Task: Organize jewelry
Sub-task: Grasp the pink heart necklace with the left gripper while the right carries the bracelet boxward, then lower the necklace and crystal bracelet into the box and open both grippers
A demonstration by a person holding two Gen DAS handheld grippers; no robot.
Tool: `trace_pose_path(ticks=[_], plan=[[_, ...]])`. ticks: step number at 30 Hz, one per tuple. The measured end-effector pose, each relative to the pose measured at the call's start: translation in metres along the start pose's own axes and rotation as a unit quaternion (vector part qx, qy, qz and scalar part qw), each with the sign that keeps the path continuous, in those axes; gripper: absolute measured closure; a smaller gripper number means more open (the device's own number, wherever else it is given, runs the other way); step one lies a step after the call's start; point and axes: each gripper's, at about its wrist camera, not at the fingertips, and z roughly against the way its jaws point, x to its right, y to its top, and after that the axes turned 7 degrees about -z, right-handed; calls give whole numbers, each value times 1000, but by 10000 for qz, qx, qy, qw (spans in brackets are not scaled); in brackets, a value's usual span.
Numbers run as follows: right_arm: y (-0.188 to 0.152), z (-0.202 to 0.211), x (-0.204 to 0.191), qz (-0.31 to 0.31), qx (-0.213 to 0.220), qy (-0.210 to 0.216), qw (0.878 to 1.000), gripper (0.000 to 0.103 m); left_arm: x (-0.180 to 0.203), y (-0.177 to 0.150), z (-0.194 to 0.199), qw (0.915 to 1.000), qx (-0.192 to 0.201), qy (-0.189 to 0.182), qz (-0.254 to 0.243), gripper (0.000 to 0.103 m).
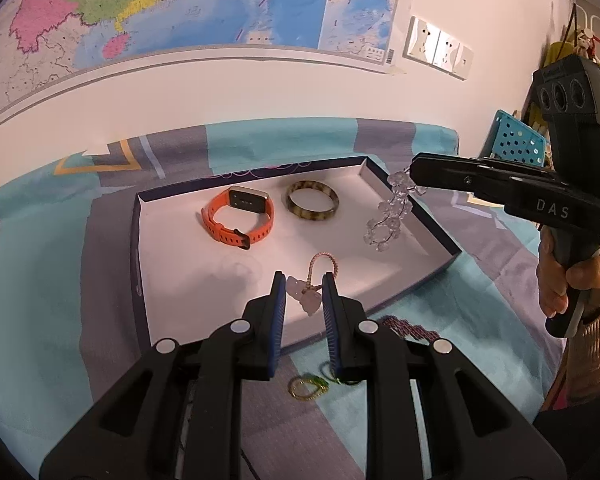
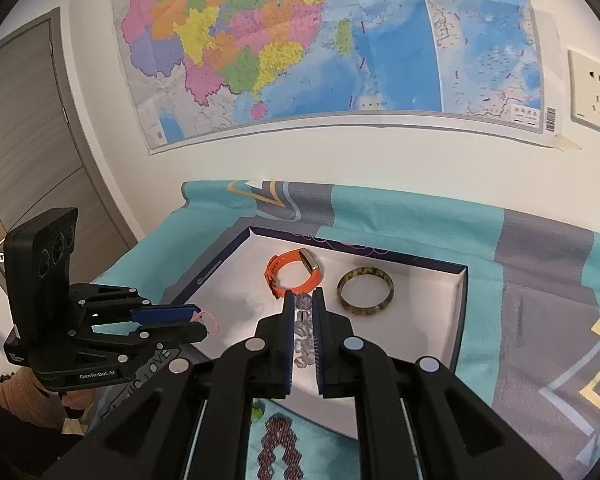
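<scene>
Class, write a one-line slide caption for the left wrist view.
Left gripper carries a pink cord charm over the white tray while right gripper dangles a clear bead bracelet.

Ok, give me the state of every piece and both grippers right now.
Left gripper: shut on pink cord bracelet, over the box.
Right gripper: shut on clear bead bracelet, dangling over the box.
Orange watch: in box, strap buckled.
Brown bangle: flat in box.
Box: open.
Green ring: outside, on cloth.
Dark red bead bracelet: outside, on cloth.
</scene>
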Motion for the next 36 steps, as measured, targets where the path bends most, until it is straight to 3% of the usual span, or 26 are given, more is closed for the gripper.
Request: trace_pose_path(ticks=[22, 36], plan=[[7, -69, 13, -156, -363, -79, 9992, 96, -30, 15, -58, 9986, -452, 38, 272, 84], [-5, -78, 23, -15, -535, -411, 9977, 96, -40, 13, -83, 9963, -750, 116, 399, 84]])
